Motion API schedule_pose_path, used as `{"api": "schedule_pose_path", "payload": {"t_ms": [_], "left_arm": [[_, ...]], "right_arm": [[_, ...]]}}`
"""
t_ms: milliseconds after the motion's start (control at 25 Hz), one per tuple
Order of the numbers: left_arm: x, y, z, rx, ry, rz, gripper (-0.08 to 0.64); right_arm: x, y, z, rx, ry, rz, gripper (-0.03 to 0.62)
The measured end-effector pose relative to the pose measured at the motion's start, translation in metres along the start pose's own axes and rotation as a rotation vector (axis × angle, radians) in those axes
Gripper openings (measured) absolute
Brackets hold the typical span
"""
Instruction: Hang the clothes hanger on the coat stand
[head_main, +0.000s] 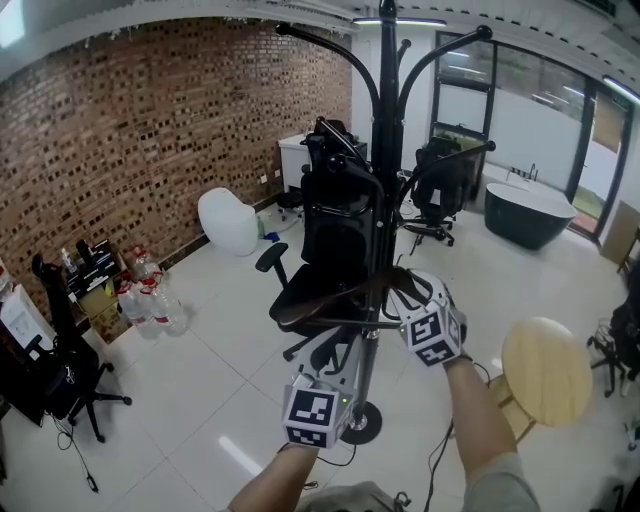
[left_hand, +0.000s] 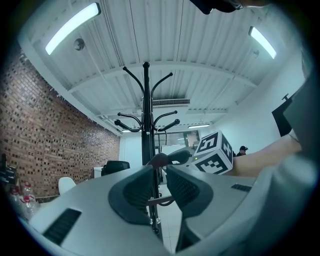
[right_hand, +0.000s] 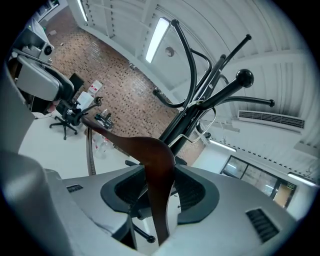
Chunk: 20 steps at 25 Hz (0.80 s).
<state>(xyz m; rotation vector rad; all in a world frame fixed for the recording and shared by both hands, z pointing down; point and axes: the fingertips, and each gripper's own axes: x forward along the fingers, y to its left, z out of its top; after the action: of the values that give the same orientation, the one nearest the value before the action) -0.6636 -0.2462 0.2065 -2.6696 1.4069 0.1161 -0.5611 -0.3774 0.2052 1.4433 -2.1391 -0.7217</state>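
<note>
Right gripper (right_hand: 160, 196) is clamping the wooden clothes hanger (right_hand: 154, 152) at its shoulder, holding it just beside the black coat stand (head_main: 387, 120) pole, on the near side. Left gripper (left_hand: 159, 187) is hovering lower and nearer, jaws slightly apart, gripping nothing.

A dark brown wooden hanger (right_hand: 159, 165) is hovering roughly level against the black coat stand (head_main: 386, 150), below its hooks.

the clothes hanger (right_hand: 157, 165) stands between the right fingers (right_hand: 195, 192), its hook beyond them, just beside the pole of the coat stand (head_main: 386, 150). the left fingers (left_hand: 137, 192) are below the hanger, with the pole straight beyond their gap. an office chair (head_main: 335, 240) is behind the stand. a stool (head_main: 545, 370) stands on the floor (head_main: 200, 400), right of the right fingers.
</note>
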Motion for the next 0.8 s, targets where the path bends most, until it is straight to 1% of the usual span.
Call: {"api": "schedule_pose_path", "payload": {"t_ms": [80,120,200,240,440,640,720,800], "left_arm": [[-0.007,0.001,0.004,0.004,-0.005,-0.005,0.084],[-0.009,0.001,0.006,0.006,-0.007,-0.010,0.084],[-0.008,-0.001,0.008,0.013,-0.011,-0.025,0.084],[-0.007,-0.004,0.009,0.016,-0.012,-0.034,0.084],[-0.020,-0.013,0.011,0.017,-0.013,-0.071,0.084],[-0.040,-0.003,0.011,0.010,-0.013,-0.102,0.084],[-0.049,0.003,0.011,0.008,-0.014,-0.113,0.084],[-0.054,0.003,0.007,0.012,-0.015,-0.123,0.084]], "right_arm": [[-0.007,0.001,0.004,0.013,0.000,-0.012,0.182],[-0.010,0.000,0.005,0.025,-0.001,-0.020,0.204],[-0.019,-0.005,0.006,0.057,-0.001,-0.046,0.212],[-0.024,-0.008,0.006,0.069,-0.002,-0.059,0.236],[-0.051,-0.006,0.009,0.094,0.008,-0.103,0.239],[-0.064,0.011,0.018,0.094,0.034,-0.148,0.239],[-0.068,0.017,0.028,0.105,0.027,-0.172,0.239],[-0.079,0.022,0.036,0.130,-0.003,-0.203,0.239]]}}
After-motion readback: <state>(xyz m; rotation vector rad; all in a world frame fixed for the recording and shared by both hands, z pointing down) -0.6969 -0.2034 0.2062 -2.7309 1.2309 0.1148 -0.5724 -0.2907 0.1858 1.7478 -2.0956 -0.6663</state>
